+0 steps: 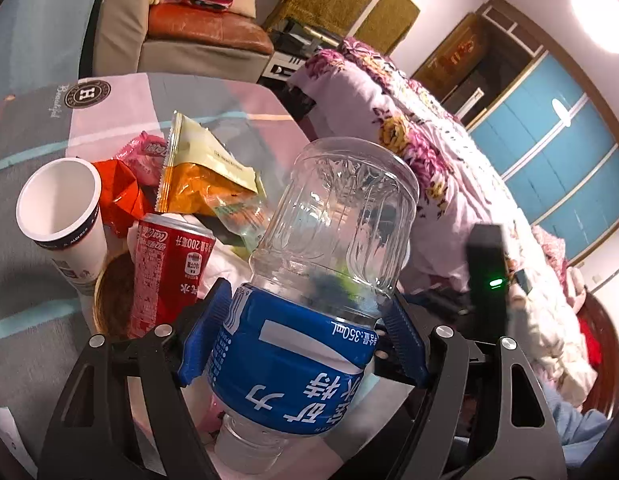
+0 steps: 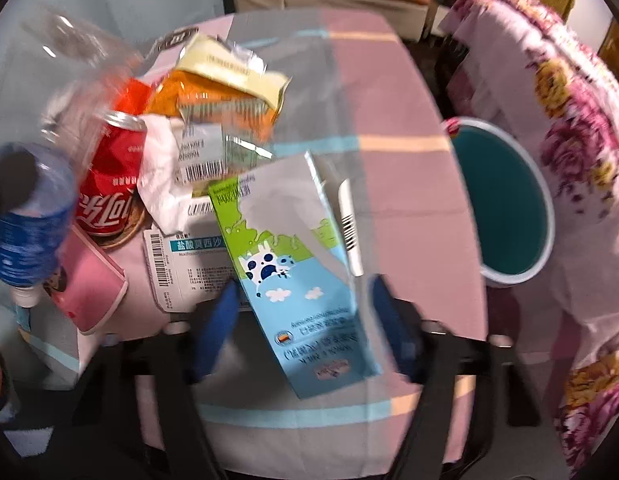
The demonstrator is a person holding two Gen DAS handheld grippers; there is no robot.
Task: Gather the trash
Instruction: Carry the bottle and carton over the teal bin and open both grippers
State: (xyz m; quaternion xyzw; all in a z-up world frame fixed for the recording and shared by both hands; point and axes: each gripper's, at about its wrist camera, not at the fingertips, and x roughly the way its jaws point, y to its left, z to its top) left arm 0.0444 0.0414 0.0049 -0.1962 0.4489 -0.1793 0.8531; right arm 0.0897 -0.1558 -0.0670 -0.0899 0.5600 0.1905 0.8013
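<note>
Step in hand, I'd say: carry the held items to the bin [image 2: 547,216], which sits at the right edge of the table [image 2: 409,92], open & w/ nothing visible inside. To do it well: keep the squeeze steady on both, lift clear of the pile before swinging right, drop one at a time over the bin mouth so nothing bounces off the rim.

Left gripper [image 1: 299,336]: blue pads clamped on the label band of a clear water bottle [image 1: 309,280], cap end toward the camera, base pointing away. Bottle is empty, so light & easy to crush – no need to squeeze harder.

Right gripper [image 2: 303,328]: jaws part open around a milk carton [image 2: 293,272]. View is blurred, pads look just beside its edges; can't tell if it's truly gripped or lying on the table.

Still on the table, left side: cola can [image 1: 169,268], paper cup [image 1: 61,216], snack bags [image 1: 201,176], medicine box [image 2: 185,264], tissue [image 2: 159,176].
</note>
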